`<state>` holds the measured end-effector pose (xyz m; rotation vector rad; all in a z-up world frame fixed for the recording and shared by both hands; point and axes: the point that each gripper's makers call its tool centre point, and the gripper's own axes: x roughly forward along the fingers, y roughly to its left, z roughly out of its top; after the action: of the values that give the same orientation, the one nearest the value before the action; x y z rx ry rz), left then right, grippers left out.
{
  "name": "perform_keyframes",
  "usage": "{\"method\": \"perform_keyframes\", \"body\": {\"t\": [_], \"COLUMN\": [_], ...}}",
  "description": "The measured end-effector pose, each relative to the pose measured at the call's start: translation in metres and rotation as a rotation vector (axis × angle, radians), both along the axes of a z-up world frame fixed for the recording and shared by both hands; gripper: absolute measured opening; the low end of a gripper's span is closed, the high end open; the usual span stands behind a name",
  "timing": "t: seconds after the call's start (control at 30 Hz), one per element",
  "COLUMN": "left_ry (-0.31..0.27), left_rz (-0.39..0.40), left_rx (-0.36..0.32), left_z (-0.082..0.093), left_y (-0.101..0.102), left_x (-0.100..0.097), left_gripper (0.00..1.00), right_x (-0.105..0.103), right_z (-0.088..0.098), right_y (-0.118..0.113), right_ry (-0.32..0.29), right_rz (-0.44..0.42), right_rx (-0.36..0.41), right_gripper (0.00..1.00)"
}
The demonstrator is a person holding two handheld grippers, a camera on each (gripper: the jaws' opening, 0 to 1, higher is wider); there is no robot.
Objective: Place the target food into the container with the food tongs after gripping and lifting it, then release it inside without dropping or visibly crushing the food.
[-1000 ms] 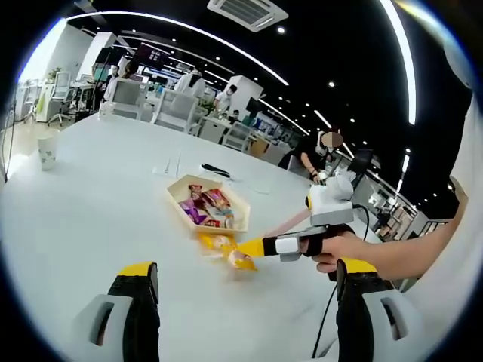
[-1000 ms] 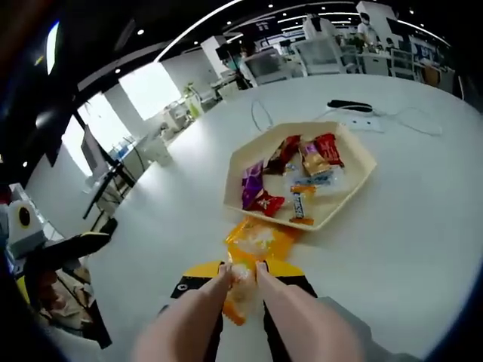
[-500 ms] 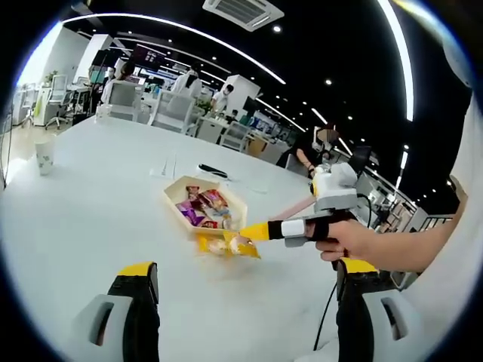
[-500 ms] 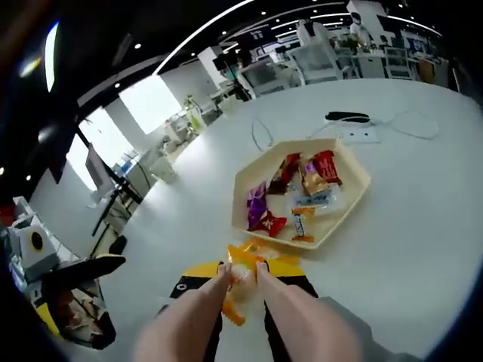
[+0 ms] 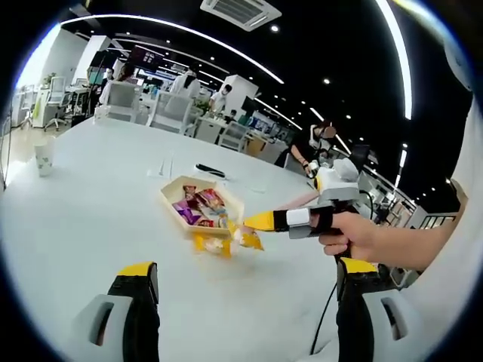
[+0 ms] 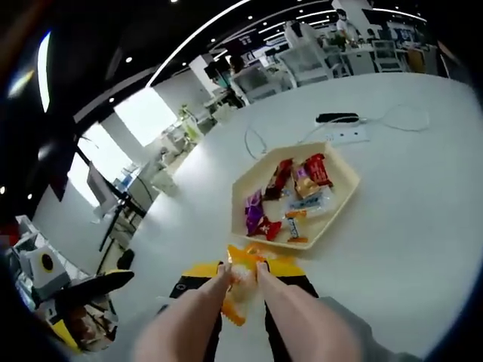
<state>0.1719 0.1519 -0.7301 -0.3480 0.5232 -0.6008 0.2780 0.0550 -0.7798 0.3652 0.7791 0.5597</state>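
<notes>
In the left gripper view, a cream tray (image 5: pixel 175 197) is sitting on a white table (image 5: pixel 75 204), holding a jumble of wrapped snacks (image 5: pixel 200 209) in purple, red and orange. The right gripper (image 5: pixel 249 222) is reaching in from the right, a hand (image 5: pixel 355 235) around its handle, with an orange snack packet (image 5: pixel 219 241) hanging in the air at its tip, just at the tray's near edge. A second ago that packet was lower, close to the tabletop; it is now riding higher and nearer the tray. The left gripper (image 5: pixel 245 290) is hovering above the table with its jaws spread wide and nothing between them.

In the right gripper view, the tray (image 6: pixel 339 197) is lying ahead with the snacks (image 6: pixel 290 200) inside. It is looking smaller and farther below than a second ago. The pink tongs (image 6: pixel 241 283) are pinching the orange packet (image 6: pixel 240 283), the gripper's jaws pressed closed against them.
</notes>
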Motion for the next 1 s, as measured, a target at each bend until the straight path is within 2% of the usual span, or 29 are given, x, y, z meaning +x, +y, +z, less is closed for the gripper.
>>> {"method": "perform_keyframes", "body": {"t": [0.47, 1.0], "left_ry": [0.008, -0.014], "left_rz": [-0.002, 0.004], "left_rx": [0.009, 0.001], "left_z": [-0.003, 0.002], "left_y": [-0.005, -0.006], "left_x": [-0.014, -0.013], "left_gripper": [0.99, 0.99], "right_x": [-0.009, -0.010], "right_z": [0.016, 0.037], "right_y": [-0.001, 0.002], "right_ry": [-0.021, -0.072], "right_rz": [-0.010, 0.020], "right_rx": [0.040, 0.038], "right_gripper": [0.20, 0.20]}}
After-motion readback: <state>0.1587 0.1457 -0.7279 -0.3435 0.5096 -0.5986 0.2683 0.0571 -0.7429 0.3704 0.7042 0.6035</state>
